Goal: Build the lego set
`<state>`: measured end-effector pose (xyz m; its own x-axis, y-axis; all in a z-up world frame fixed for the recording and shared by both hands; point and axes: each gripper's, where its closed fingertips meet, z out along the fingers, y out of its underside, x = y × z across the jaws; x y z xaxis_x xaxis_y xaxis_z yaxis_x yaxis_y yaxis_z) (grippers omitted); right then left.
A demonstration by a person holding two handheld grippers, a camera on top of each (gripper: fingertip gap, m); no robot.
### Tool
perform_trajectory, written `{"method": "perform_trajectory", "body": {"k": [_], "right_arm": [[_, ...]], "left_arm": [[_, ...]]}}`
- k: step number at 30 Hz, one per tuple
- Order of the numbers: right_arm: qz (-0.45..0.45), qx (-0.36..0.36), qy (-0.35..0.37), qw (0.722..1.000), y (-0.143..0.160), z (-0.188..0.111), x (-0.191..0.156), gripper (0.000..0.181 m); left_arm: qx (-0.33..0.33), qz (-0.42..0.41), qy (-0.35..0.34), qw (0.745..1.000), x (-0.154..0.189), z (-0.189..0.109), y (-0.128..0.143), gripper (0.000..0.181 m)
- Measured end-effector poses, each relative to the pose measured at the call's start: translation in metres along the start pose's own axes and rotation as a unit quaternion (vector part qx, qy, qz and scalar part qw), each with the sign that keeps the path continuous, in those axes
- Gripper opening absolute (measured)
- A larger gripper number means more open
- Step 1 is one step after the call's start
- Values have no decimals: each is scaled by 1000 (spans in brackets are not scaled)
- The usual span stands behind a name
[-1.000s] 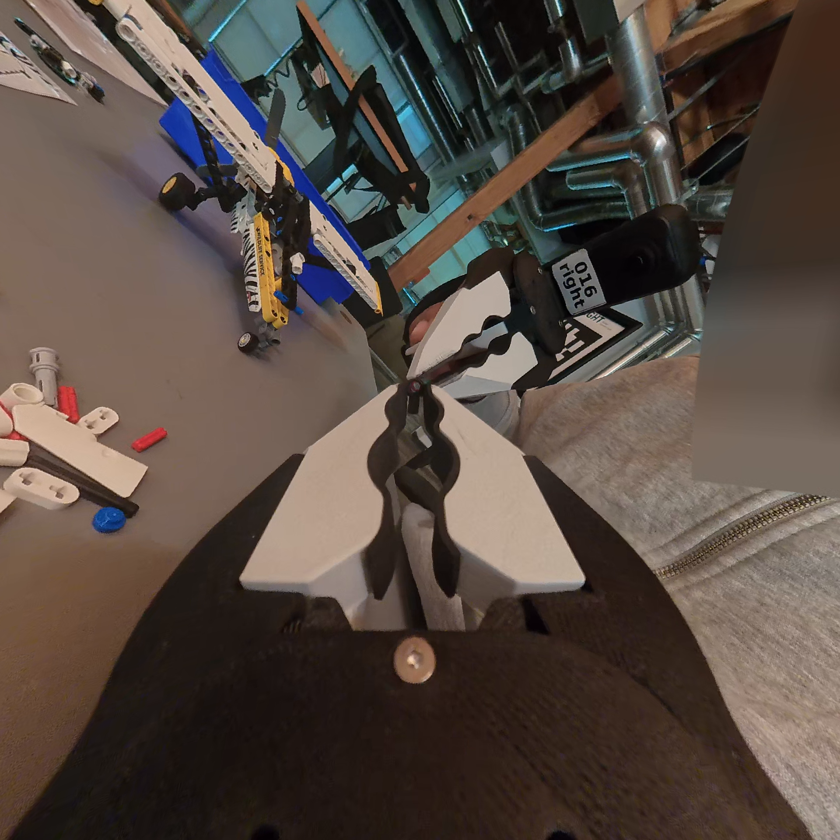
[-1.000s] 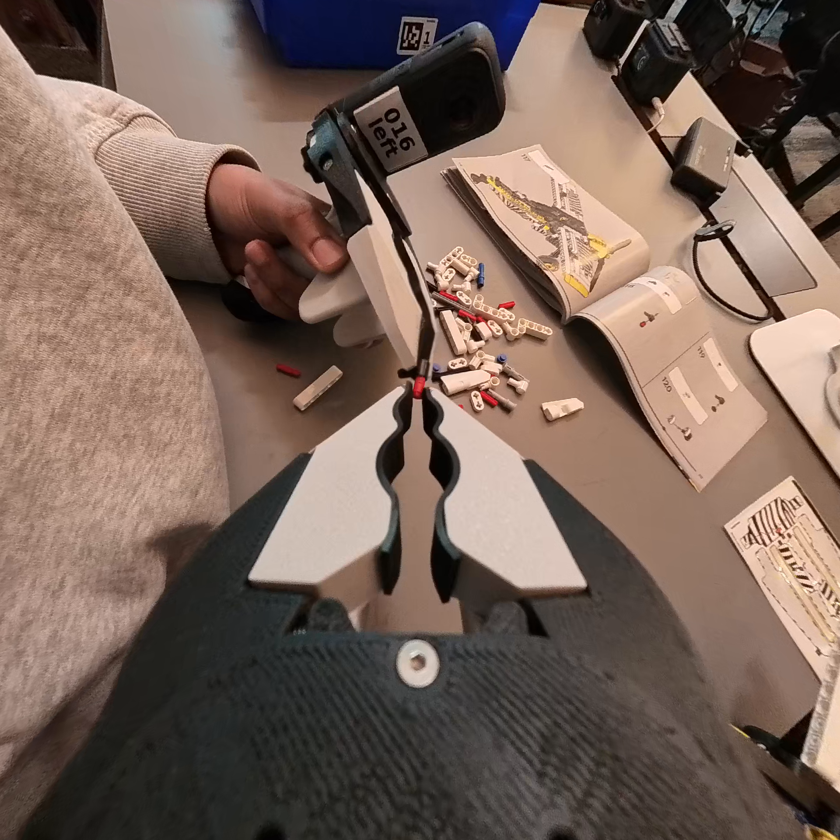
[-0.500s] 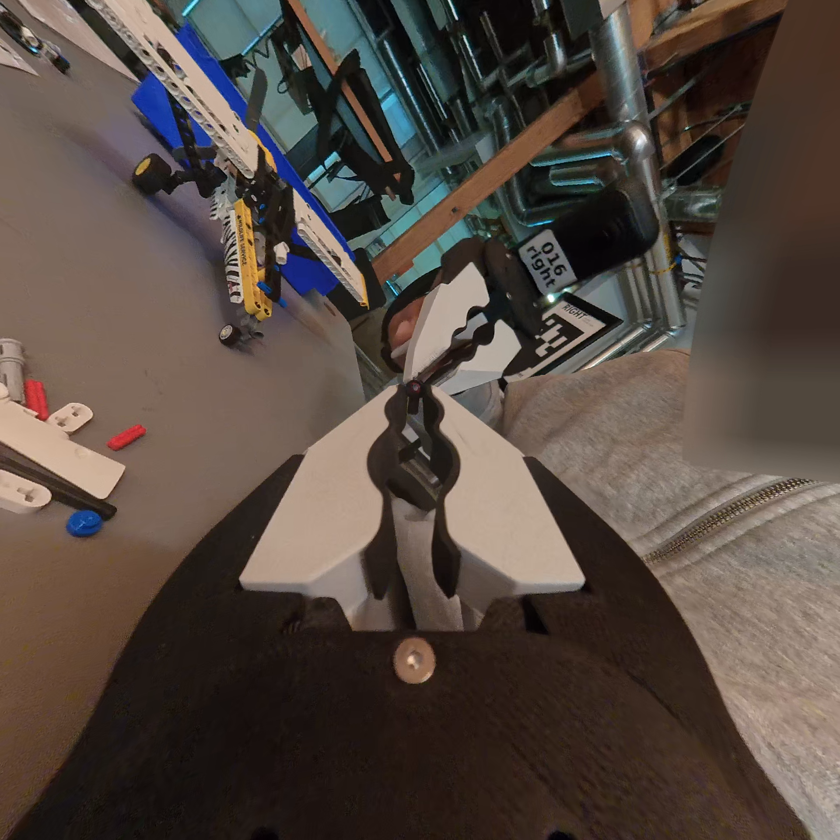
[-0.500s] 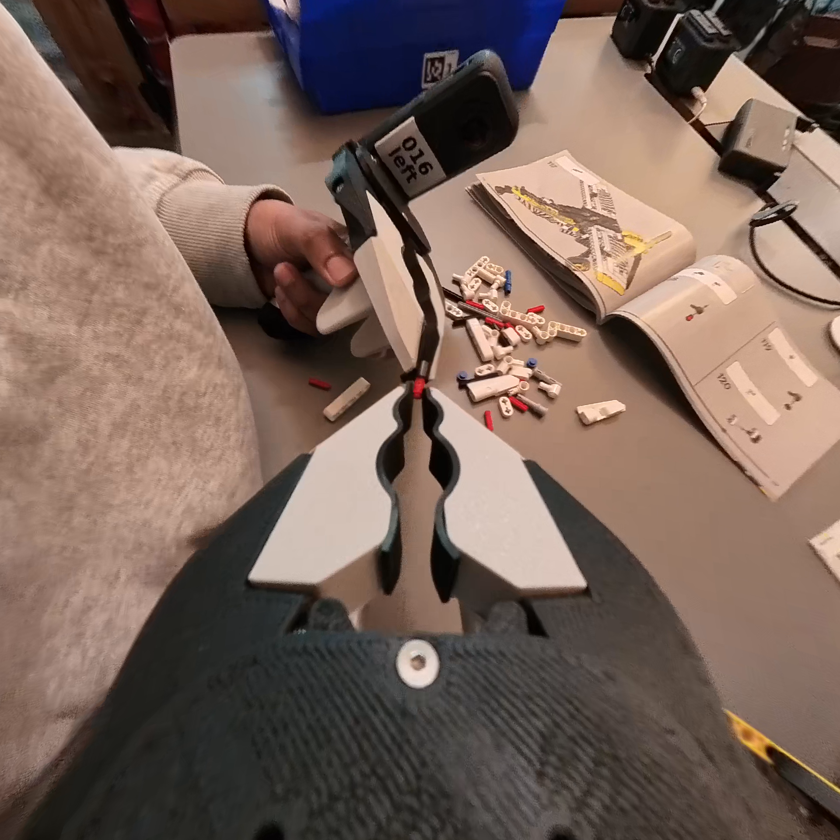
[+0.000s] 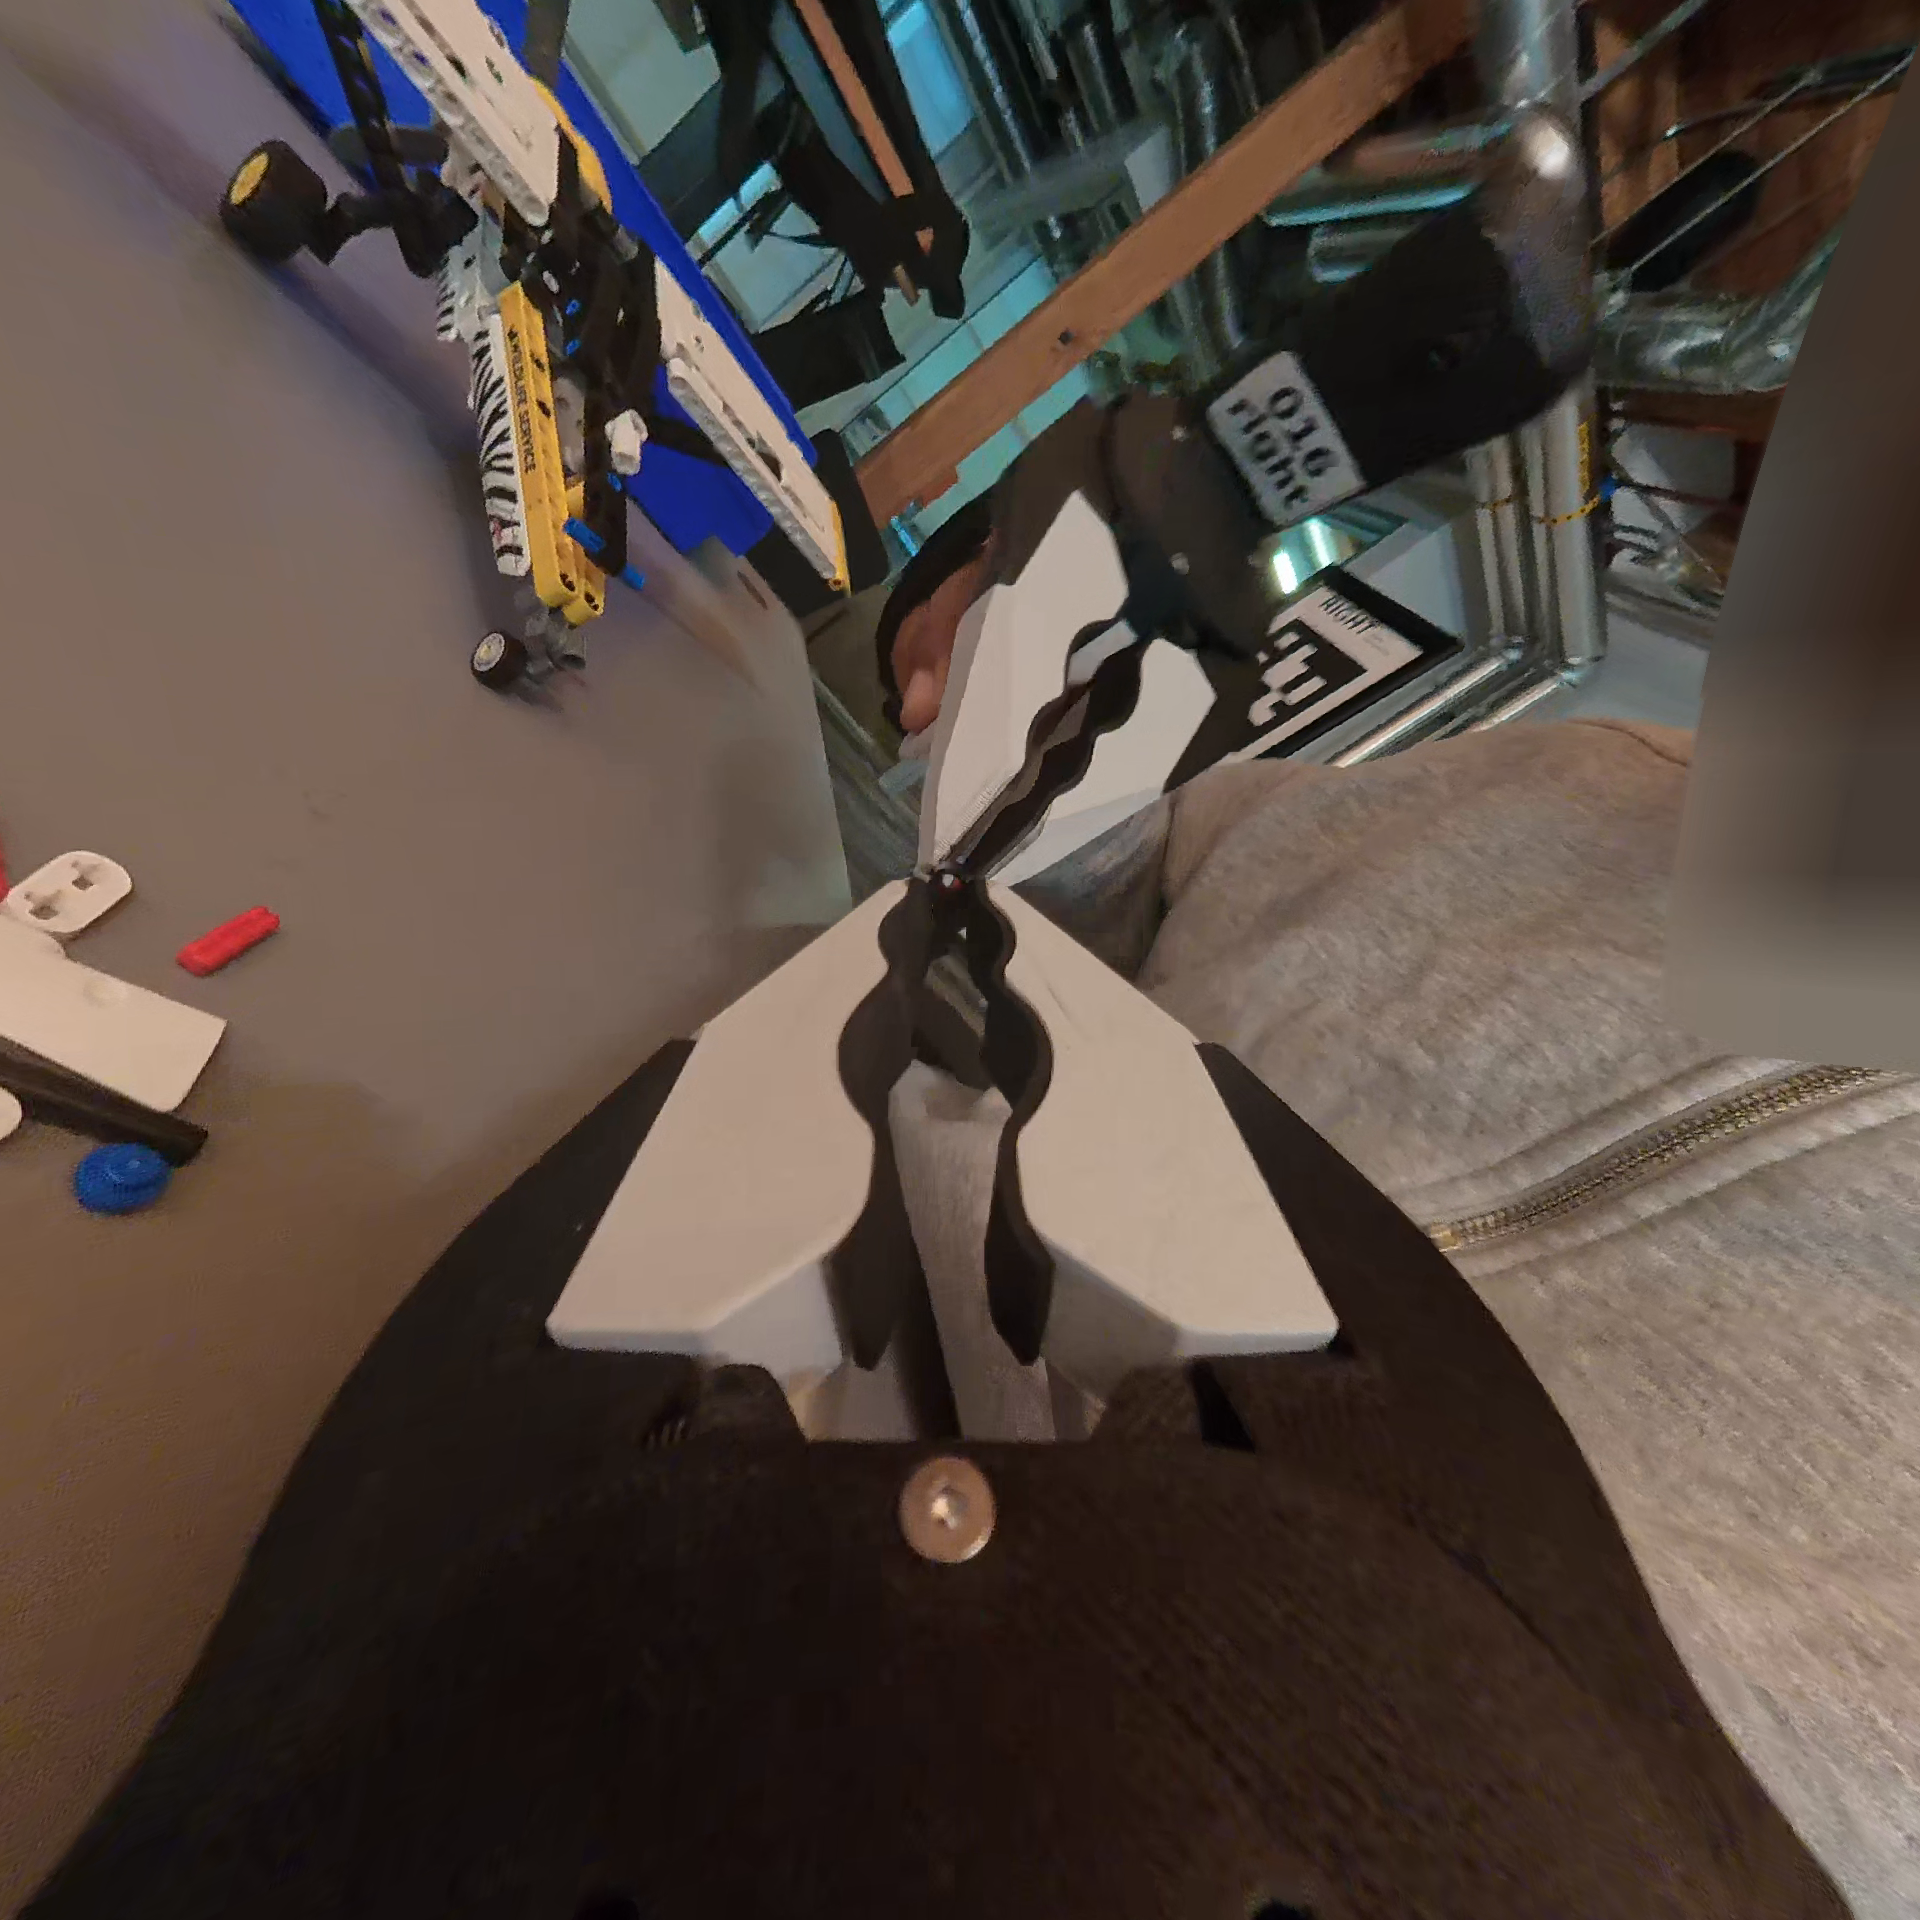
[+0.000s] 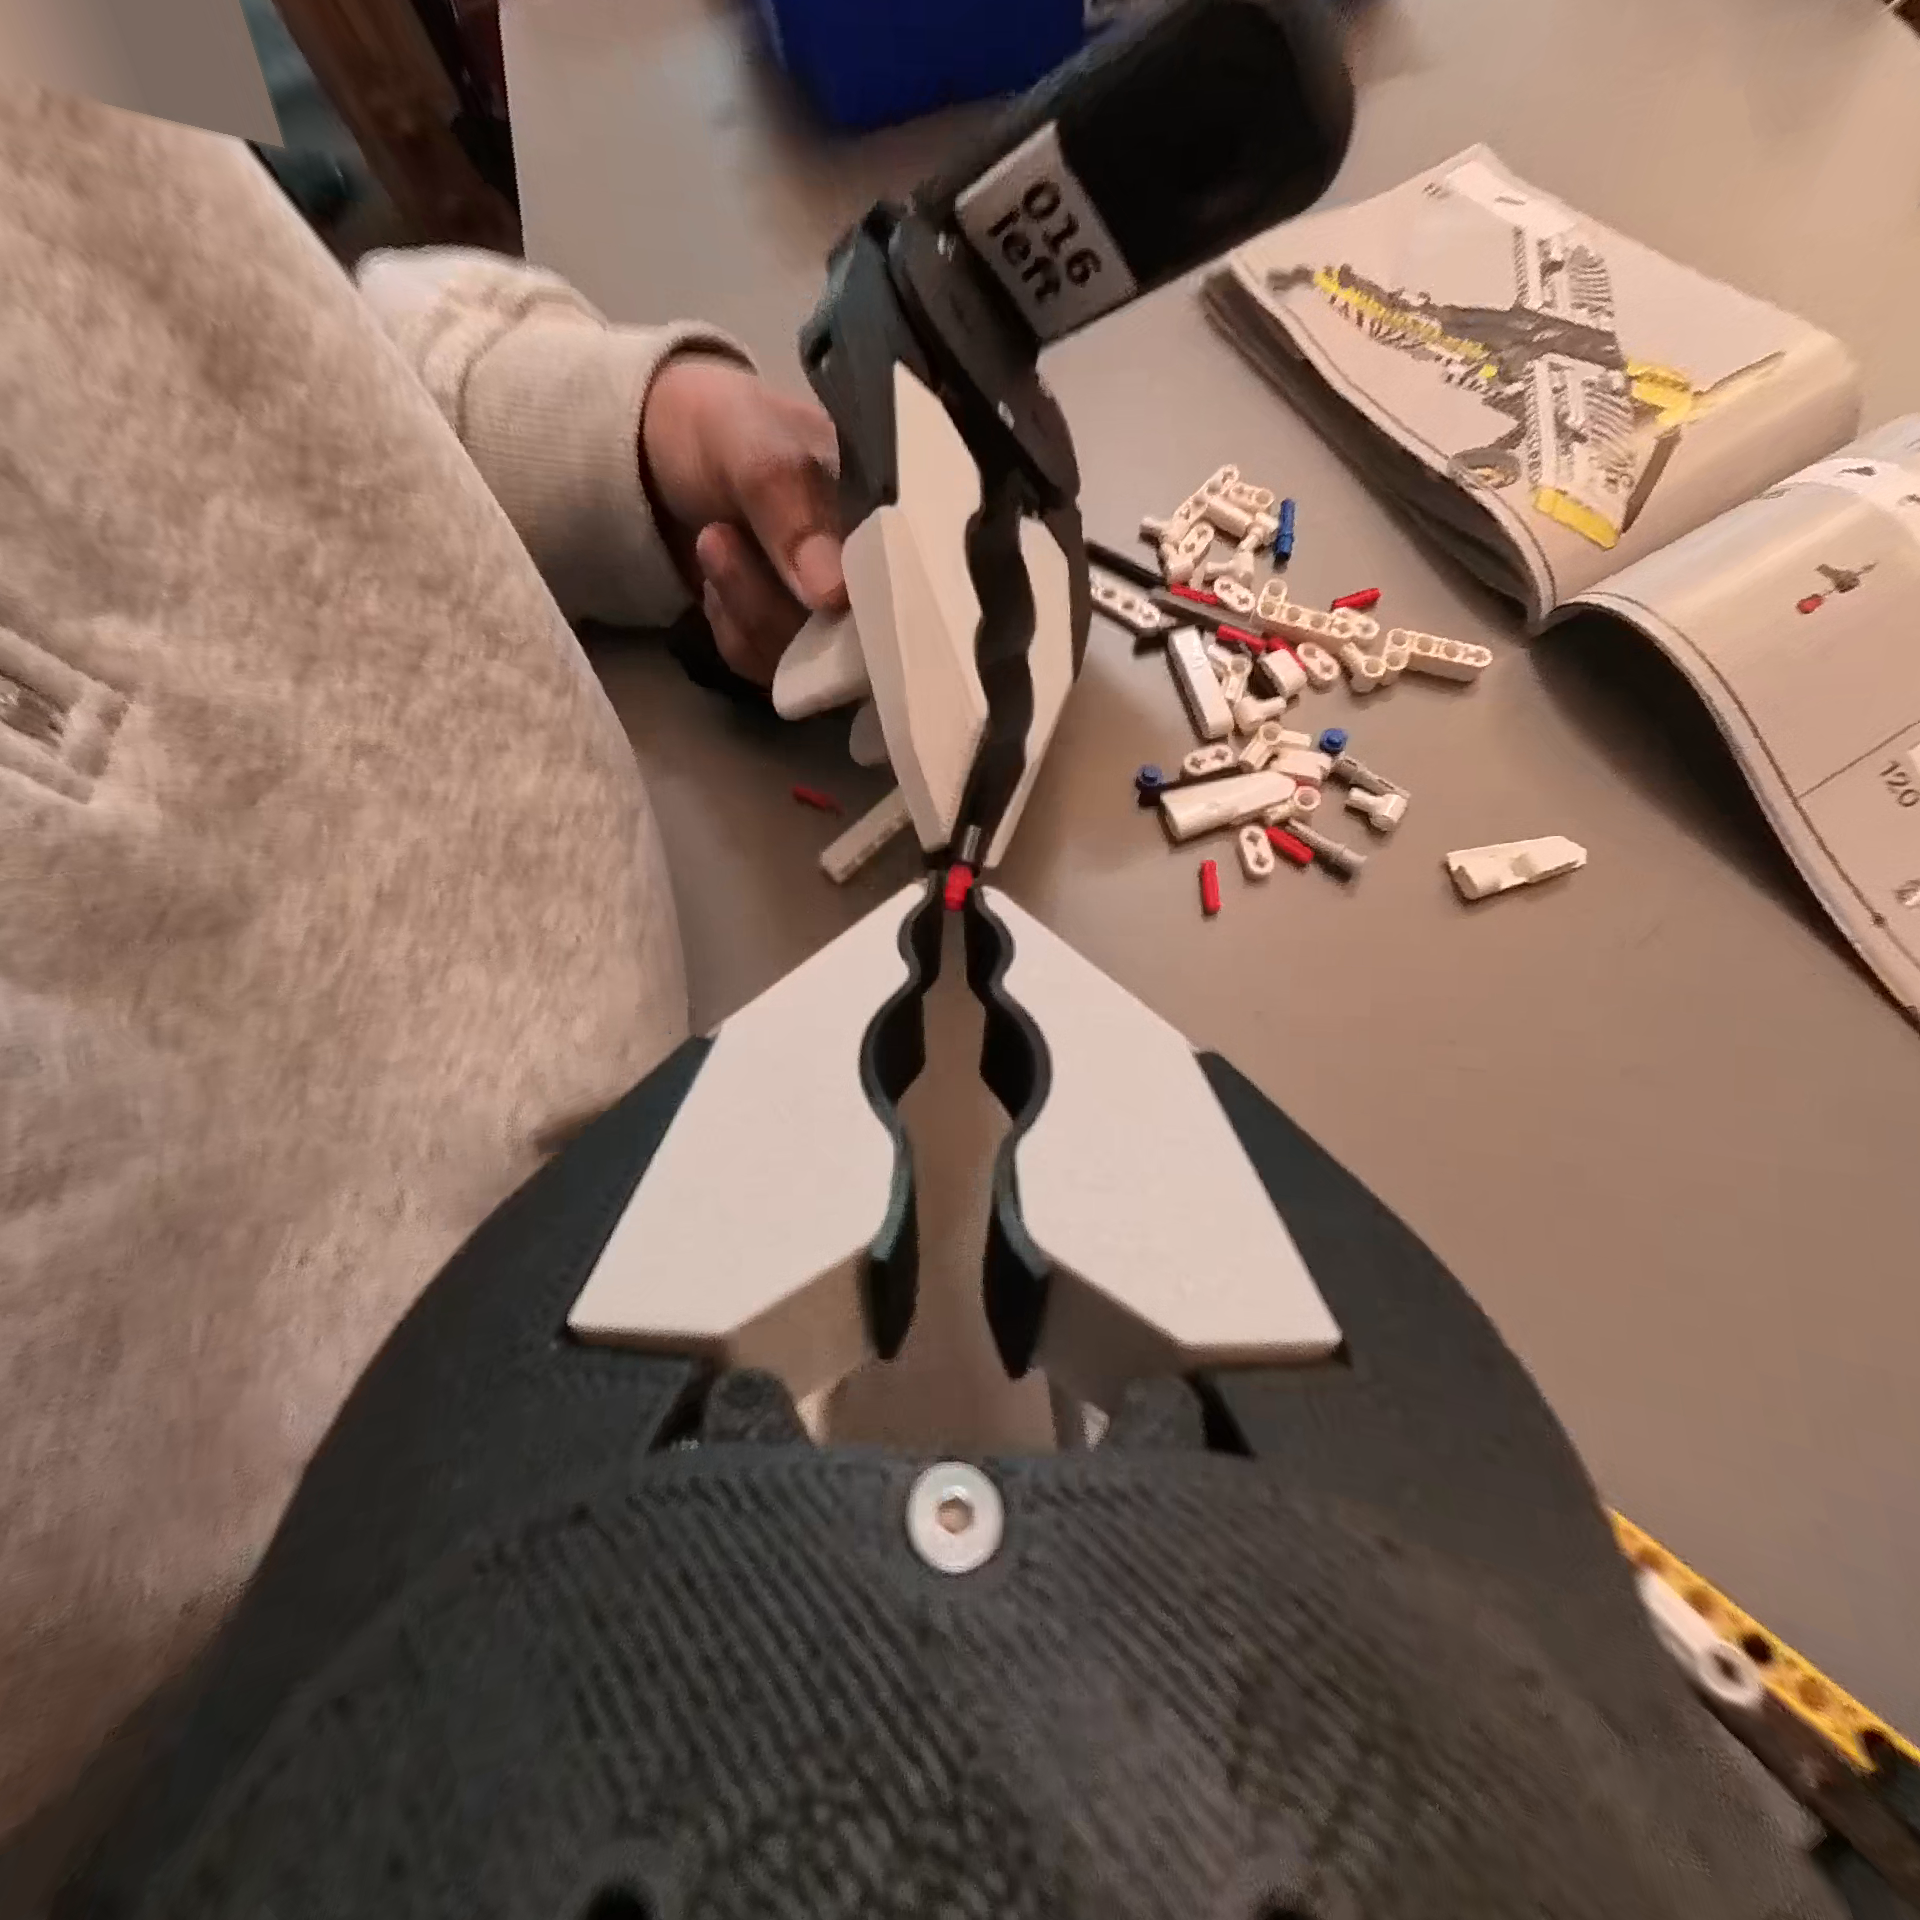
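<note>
left gripper (image 6: 971,831) part hidden, red pin (image 6: 956,886) — half-buried

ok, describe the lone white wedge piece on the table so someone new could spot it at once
Start at the open instruction booklet on the grey table. Just in front of it lies the pile of small white, red and blue parts. The white wedge piece lies alone beyond the pile's near edge, toward the booklet's open page: a tapered slab, touching nothing.
</note>
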<state>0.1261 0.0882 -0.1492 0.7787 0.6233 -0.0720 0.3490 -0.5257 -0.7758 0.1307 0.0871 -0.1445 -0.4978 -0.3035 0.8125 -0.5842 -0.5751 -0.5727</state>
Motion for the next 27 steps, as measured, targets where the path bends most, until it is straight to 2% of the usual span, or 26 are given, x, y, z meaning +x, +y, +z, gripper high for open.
{"method": "perform_trajectory", "body": {"k": [5,8,16,22,27], "right_arm": [[-61,-86,19,994,19,4,-1,3],[-62,-87,15,994,21,5,-1,3],[-21,2,15,1000,6,2,2,2],[-47,81,64,993,-15,-6,9,6],[-16,140,20,990,-22,-19,8,0]], "left_arm": [[-52,16,-58,997,-15,6,13,4],[-60,7,-61,996,-17,6,14,4],[-35,-26,-17,999,-11,1,3,4],[14,-51,44,998,-1,-5,-16,4],[27,-79,84,993,5,-9,-19,4]]}}
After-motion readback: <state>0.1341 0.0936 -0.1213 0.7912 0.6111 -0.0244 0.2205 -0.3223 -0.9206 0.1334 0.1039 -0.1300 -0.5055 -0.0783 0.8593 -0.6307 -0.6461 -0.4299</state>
